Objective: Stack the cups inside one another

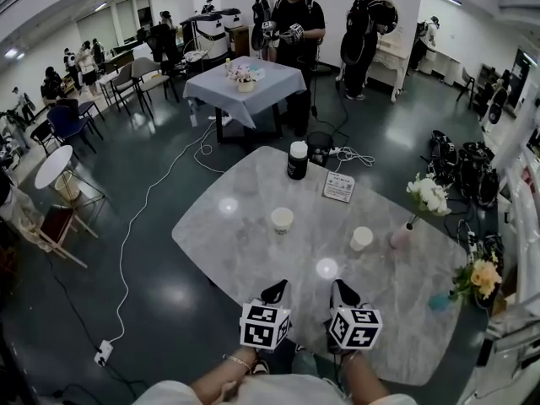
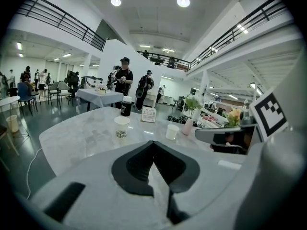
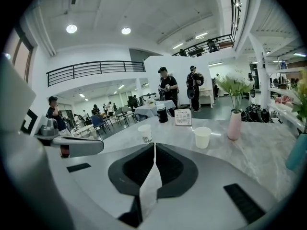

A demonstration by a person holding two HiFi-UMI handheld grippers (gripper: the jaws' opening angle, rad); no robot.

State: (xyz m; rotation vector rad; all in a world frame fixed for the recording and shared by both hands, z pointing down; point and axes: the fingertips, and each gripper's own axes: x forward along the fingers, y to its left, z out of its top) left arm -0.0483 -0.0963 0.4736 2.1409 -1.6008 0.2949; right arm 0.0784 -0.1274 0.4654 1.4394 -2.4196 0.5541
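Marble table point(image 1: 228, 251), left gripper point(image 1: 276, 292) and right gripper point(image 1: 344, 294) side by side, tilted down, both jaws pressed together

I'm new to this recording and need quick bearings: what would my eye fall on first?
Two pale cups stand apart on the marble table: a printed cup mid-table and a plain cup to its right. At the near edge the left tool and right tool hover side by side, both shut and empty. A black bottle stands at the far edge.
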